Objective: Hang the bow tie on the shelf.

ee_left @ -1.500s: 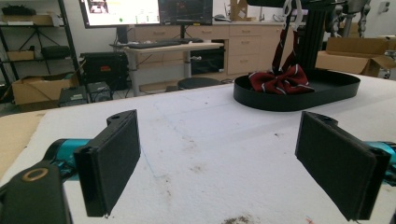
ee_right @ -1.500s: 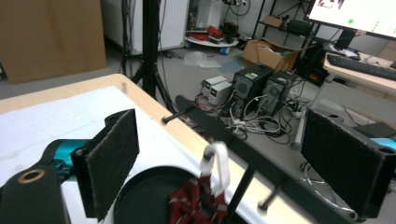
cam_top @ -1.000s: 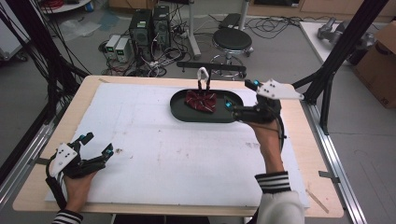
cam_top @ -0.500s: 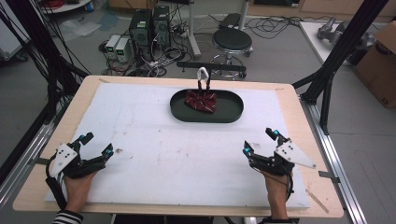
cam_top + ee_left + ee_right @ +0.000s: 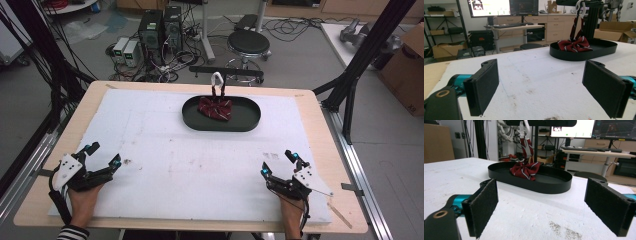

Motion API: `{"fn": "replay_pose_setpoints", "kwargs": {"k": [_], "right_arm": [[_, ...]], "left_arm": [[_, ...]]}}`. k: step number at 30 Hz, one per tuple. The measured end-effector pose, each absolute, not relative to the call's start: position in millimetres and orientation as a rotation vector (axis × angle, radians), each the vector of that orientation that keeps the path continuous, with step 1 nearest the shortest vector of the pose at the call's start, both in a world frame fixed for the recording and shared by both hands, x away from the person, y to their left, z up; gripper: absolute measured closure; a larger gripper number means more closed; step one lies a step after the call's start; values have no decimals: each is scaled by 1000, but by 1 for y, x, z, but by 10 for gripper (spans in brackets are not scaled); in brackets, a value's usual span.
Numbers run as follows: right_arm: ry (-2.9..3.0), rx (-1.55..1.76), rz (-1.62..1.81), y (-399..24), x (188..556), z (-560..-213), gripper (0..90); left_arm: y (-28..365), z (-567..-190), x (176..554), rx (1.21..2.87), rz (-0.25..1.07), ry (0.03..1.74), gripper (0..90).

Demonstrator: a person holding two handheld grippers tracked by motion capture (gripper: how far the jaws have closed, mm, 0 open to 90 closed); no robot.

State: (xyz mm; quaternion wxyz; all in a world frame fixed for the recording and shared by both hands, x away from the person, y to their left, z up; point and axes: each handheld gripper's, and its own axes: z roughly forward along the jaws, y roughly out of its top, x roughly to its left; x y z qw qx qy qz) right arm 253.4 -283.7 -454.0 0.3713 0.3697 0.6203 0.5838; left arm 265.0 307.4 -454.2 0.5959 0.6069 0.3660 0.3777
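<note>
Jaws wide apart and empty on left gripper [image 5: 102, 155] and right gripper [image 5: 279, 163], bow tie [image 5: 215, 108] seemingly hooked above tray [image 5: 250, 122].

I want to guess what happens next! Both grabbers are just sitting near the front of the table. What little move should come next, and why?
Probably nothing more than resting. The red striped bow tie already lies in the black tray, its strap on the white hook. The left gripper and right gripper sit open at the near edge, holding nothing.
</note>
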Motion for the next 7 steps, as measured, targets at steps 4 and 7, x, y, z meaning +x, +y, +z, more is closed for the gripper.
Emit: {"fn": "replay_pose_setpoints", "kwargs": {"k": [4, 7], "right_arm": [[1597, 947, 1489, -282, 253, -454, 108], [1598, 942, 1486, -282, 253, -454, 109]], "left_arm": [[308, -454, 265, 1411, 877, 850, 143], [308, -454, 265, 1409, 877, 853, 143]]}}
